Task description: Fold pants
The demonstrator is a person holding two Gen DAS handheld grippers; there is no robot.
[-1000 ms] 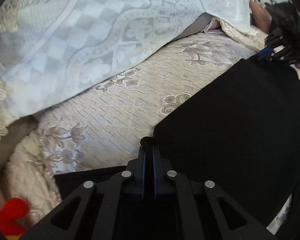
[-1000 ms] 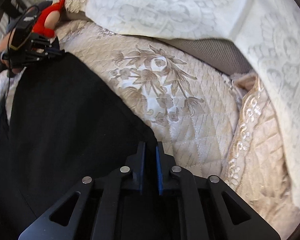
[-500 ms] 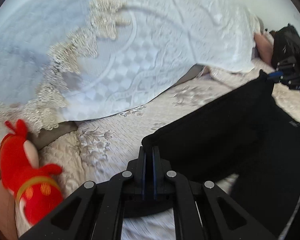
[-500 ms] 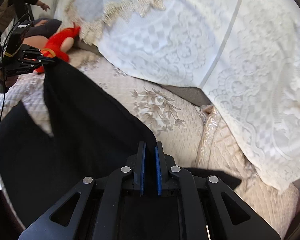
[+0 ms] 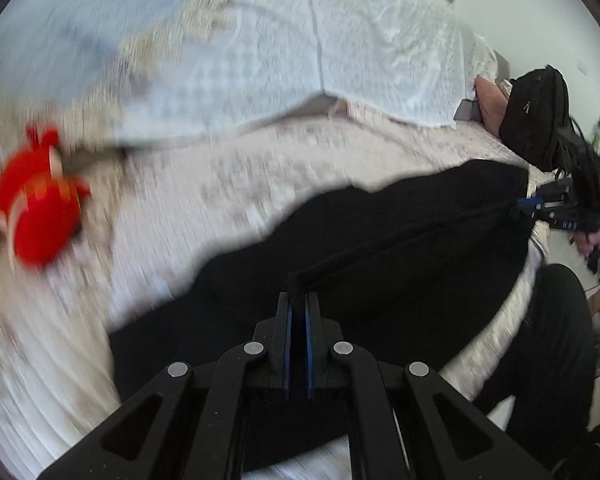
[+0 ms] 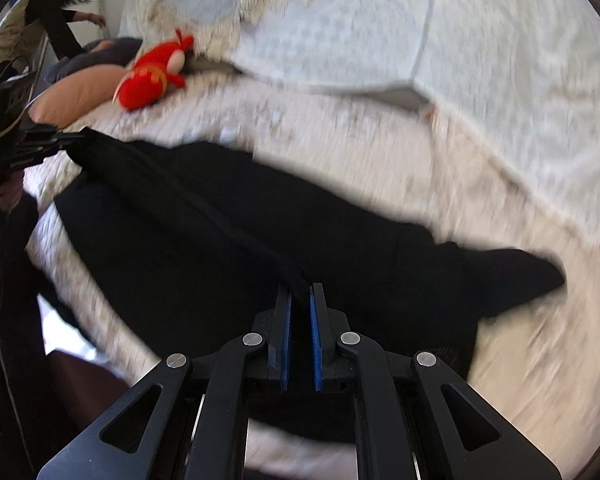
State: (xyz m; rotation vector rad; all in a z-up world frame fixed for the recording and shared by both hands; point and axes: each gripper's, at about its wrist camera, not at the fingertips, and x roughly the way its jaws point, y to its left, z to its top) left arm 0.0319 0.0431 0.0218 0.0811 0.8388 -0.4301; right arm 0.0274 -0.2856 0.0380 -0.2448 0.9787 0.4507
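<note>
Pants (image 5: 400, 248), black, stretch taut between both grippers over the quilted bed (image 5: 172, 216); left gripper (image 5: 298, 300) pinches one edge. Right wrist view: right gripper (image 6: 300, 292) clamps the opposite edge; bare bedding lies beyond, red plush toy (image 6: 152, 76) well apart.

Both views are bright with soft, even daylight and no hard shadows. Motion blur smears the bedspread (image 5: 148, 264), the lace cover (image 6: 480, 72) and the red toy (image 5: 40, 208). The black pants (image 6: 228, 232) show almost no detail. Fisheye bending curves the edges, with dark corners.
</note>
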